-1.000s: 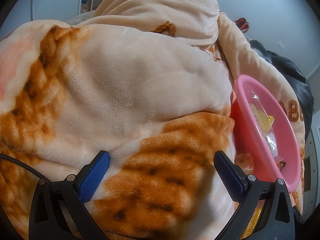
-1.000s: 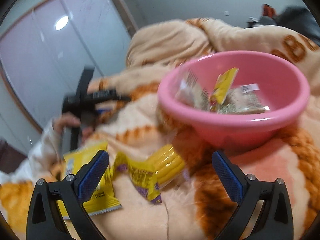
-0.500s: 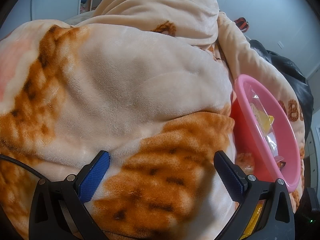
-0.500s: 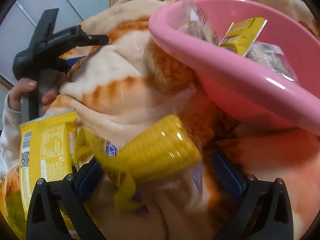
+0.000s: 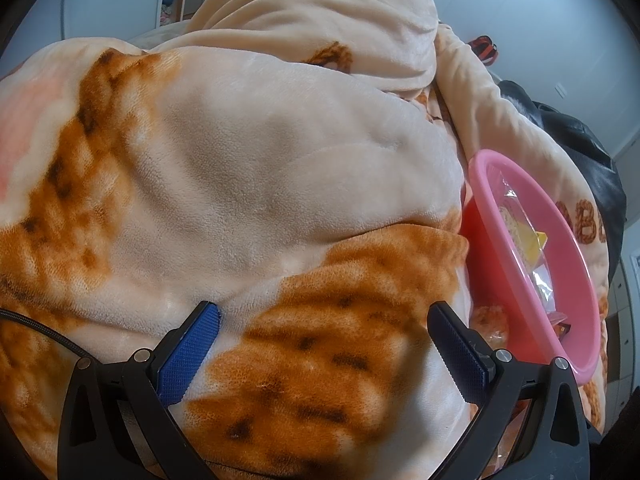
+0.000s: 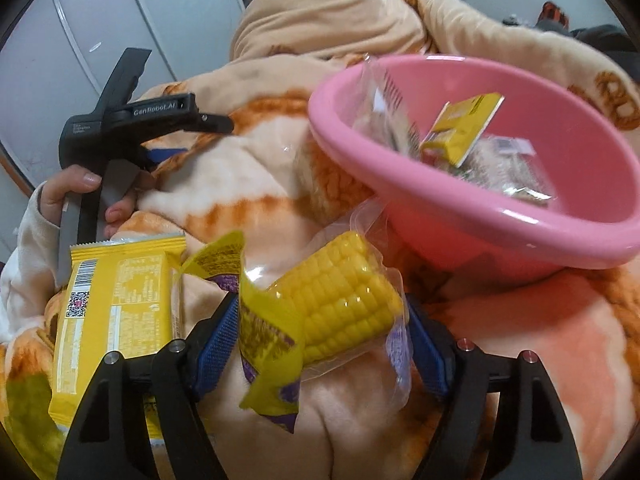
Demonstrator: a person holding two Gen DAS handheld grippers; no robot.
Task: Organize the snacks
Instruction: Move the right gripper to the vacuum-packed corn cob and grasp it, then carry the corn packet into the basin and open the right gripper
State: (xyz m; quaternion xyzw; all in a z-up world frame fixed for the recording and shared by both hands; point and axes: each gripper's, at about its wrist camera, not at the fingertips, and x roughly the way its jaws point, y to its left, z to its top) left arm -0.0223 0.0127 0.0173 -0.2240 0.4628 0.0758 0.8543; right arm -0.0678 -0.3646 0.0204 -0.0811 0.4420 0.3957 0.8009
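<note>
A vacuum-packed cob of yellow corn (image 6: 340,296) lies between the blue pads of my right gripper (image 6: 322,306). Its jaws are closing, the pads reach the wrapper's edges and do not squeeze the cob. A flat yellow snack packet (image 6: 116,304) lies on the blanket to its left. The pink bowl (image 6: 460,204) stands just behind the corn and holds a yellow packet (image 6: 460,128) and clear packets (image 6: 508,168). My left gripper (image 5: 324,312) hangs open over the bare blanket, with the pink bowl (image 5: 484,184) to its right.
Everything rests on a soft, bunched cream and orange blanket (image 5: 260,160) with high folds behind. A person's hand (image 6: 72,188) holds the left gripper's black body (image 6: 132,120) beyond the yellow packet. A black garment (image 5: 580,148) lies at the far right.
My right gripper came down onto the corn pack and its jaws narrowed around it. The bowl sits closer in its view. The left gripper has not moved.
</note>
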